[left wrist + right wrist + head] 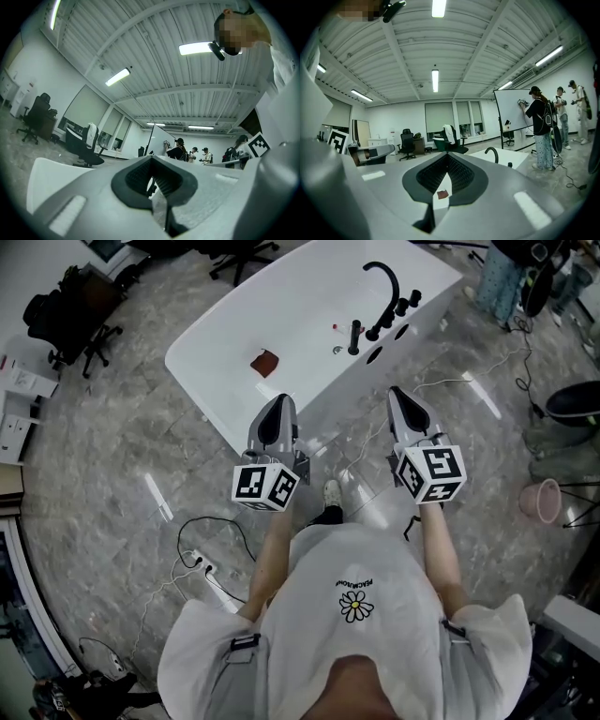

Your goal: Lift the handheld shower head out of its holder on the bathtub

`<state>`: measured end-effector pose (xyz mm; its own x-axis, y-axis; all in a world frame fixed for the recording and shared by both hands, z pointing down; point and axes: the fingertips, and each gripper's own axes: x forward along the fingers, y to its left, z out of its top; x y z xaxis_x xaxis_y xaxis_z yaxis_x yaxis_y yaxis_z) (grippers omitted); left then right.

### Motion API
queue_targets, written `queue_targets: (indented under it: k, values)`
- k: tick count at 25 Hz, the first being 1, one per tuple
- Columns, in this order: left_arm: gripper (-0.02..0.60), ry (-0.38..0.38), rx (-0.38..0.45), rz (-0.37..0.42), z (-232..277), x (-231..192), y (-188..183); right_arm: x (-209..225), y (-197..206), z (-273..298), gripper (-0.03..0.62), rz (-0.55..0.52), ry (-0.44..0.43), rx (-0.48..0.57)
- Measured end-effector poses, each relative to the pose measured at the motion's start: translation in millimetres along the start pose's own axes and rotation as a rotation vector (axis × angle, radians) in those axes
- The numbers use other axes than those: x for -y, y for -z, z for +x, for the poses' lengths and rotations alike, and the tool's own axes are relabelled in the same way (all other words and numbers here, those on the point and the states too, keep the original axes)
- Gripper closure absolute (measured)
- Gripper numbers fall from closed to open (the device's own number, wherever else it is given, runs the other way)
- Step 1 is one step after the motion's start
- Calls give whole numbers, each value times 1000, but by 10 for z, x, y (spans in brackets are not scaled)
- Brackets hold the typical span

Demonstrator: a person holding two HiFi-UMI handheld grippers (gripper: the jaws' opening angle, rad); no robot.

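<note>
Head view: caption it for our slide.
Both shut, the left gripper and right gripper hover before a white bathtub with black faucet.

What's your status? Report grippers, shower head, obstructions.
Shut and empty: left gripper, right gripper, both short of the white bathtub. Black handheld shower head in its holder, untouched. Path looks clear.

No word or number can be read. The person's white shirt (394, 568) carries a daisy emblem (356, 607) with a short arched line of print over it, too small to make out. The cubes on the left gripper (278, 401) and right gripper (400, 395) bear black-and-white square markers, patterns only. The whiteboard (511, 110) shows no legible writing.
</note>
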<state>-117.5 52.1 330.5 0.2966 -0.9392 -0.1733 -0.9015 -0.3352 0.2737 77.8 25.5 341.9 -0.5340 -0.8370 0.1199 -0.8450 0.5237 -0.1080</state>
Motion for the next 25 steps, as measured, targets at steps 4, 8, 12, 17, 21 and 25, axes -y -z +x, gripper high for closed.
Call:
queue_targets:
  k: [4, 8, 12, 17, 21, 25]
  values:
    - [581, 35, -21, -4, 289, -312, 12, 8, 14, 436, 568, -2, 32, -13]
    - [581, 41, -61, -32, 509, -576, 112, 7, 90, 751, 568, -10, 56, -47]
    - [580, 25, -88, -97, 689, -772, 234, 90, 174, 983, 568, -8, 69, -83]
    - [580, 59, -65, -53, 959, -845, 214, 246, 197, 1344, 568, -5, 50, -91]
    - [581, 52, -87, -6, 1246, -935, 321, 422, 198, 1670, 568, 2, 39, -94]
    - [581, 41, -94, 11, 1616, -1028, 375, 612, 176, 2023, 568, -4, 14, -113]
